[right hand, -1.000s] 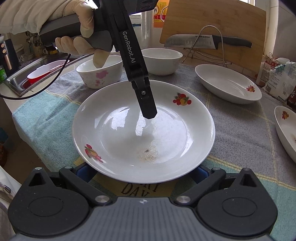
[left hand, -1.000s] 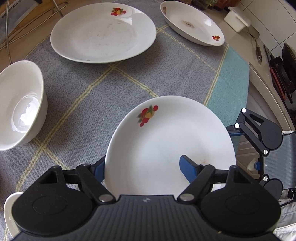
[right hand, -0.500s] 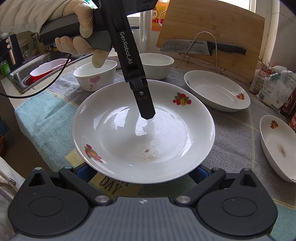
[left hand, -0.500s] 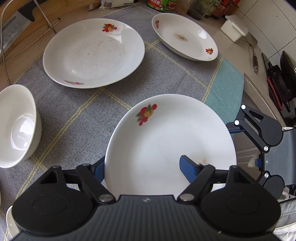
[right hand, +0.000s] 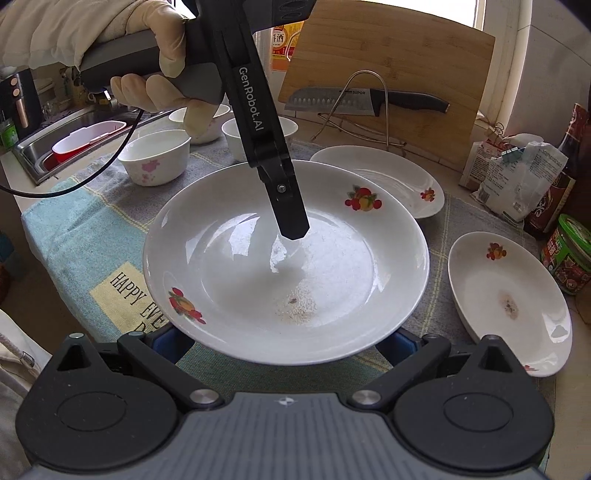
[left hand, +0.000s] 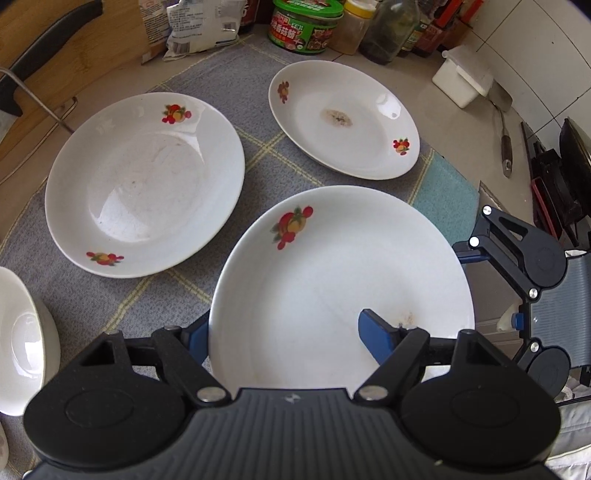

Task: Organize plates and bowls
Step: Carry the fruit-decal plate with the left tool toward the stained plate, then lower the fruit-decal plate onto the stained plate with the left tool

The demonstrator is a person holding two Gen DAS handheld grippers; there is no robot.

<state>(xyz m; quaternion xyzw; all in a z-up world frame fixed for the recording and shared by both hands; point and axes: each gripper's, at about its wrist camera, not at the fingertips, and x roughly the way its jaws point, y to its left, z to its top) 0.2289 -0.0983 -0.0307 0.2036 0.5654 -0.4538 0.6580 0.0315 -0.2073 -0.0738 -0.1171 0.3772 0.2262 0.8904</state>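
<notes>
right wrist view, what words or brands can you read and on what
"GenRobot.AI" on the left hand-held gripper.
"SUPOR" on the knife blade.
"HAPPY EVE..." on the cloth patch, the rest hidden by the plate.
Labels on the jar, bags and bottle: too small or blurred.

Hand-held gripper arm: "GenRobot.AI" ran in pale letters down the black arm of the left hand-held gripper, over the held plate.
Knife blade: "SUPOR" stood on the steel blade, near the black handle, at the far side in front of the cutting board.
Cloth patch: "HAPPY EVE…" was printed in dark capitals on the cream patch of the cloth at near left; the rest was hidden.
Green-lidded jar: Chinese characters, too small to read.
</notes>
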